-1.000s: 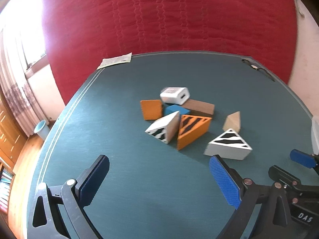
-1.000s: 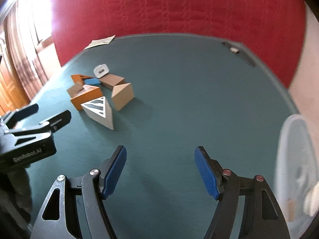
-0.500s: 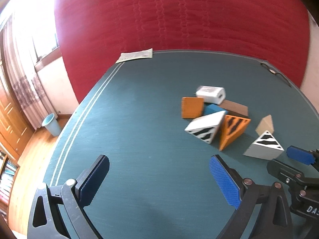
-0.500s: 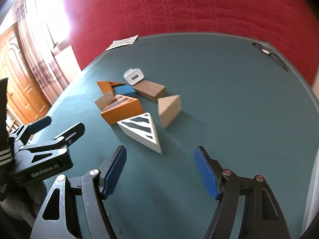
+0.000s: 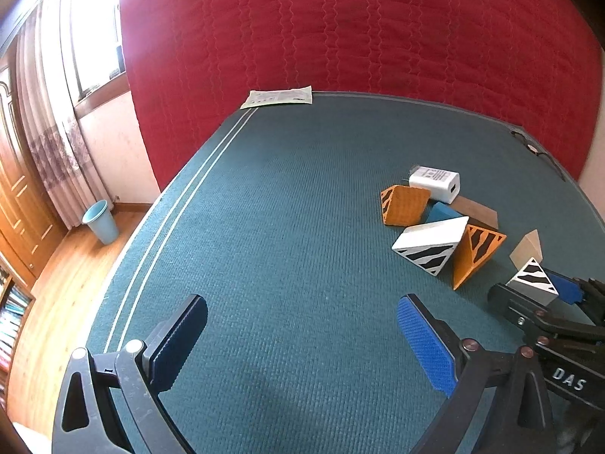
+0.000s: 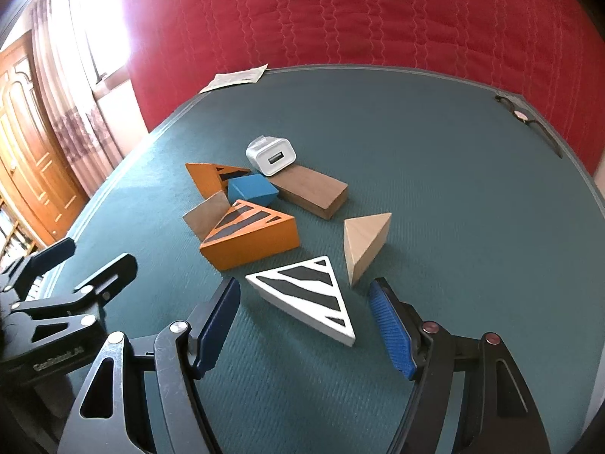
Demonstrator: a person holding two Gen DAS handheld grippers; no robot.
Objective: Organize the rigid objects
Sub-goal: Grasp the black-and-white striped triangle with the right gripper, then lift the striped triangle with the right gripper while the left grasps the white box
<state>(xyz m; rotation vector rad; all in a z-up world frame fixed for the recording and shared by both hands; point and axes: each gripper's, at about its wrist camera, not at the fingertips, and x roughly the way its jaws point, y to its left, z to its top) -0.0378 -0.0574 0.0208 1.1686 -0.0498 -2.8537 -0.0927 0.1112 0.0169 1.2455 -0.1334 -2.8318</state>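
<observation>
A pile of blocks lies on the green cloth table (image 5: 283, 208). My right gripper (image 6: 303, 285) is open, and a white zebra-striped wedge (image 6: 306, 295) lies between its jaws with neither pad touching it. Beyond it are an orange striped wedge (image 6: 249, 238), a plain wood wedge (image 6: 365, 242), a brown block (image 6: 314, 189), a blue block (image 6: 251, 189), a second orange wedge (image 6: 208, 178) and a white charger (image 6: 270, 155). My left gripper (image 5: 302, 306) is open over bare cloth, left of the pile. The right gripper (image 5: 535, 287) shows at the left wrist view's right edge.
A paper sheet (image 5: 280, 96) lies at the table's far edge and a pair of glasses (image 6: 522, 113) at the far right edge. A red quilted backdrop stands behind. The table's left edge drops to a wood floor with a blue bin (image 5: 100, 221).
Both grippers have moved. In the right wrist view the pile has come closer, and the white striped wedge now lies between the right jaws. In the left wrist view the blocks slid right. Both jaw openings are unchanged.
</observation>
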